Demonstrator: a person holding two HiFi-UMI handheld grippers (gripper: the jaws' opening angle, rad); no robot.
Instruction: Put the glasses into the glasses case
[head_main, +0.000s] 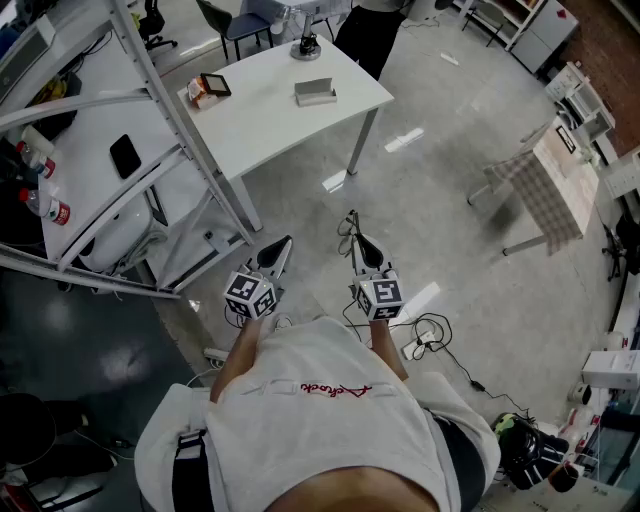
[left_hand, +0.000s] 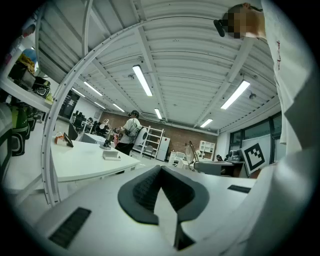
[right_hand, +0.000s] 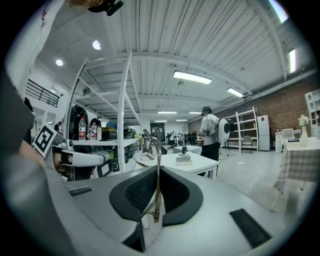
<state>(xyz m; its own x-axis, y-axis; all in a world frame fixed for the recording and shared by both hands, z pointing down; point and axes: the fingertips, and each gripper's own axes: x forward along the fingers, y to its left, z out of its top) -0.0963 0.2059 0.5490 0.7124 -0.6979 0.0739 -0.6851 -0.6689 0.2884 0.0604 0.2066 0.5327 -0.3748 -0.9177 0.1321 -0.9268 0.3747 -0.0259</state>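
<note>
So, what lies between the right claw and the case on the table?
Head view: between the right claw, shut on glasses, and the case, only bare floor, then table.

My left gripper (head_main: 283, 250) and right gripper (head_main: 360, 248) sit side by side above the floor, with the glasses (head_main: 350, 225) between the right one's jaws. Ahead stands the table (head_main: 270, 120), with the glasses case (head_main: 315, 92) on it. A rack (head_main: 80, 130) lies to the left, and another table (head_main: 545, 185) is well off to the right.
</note>
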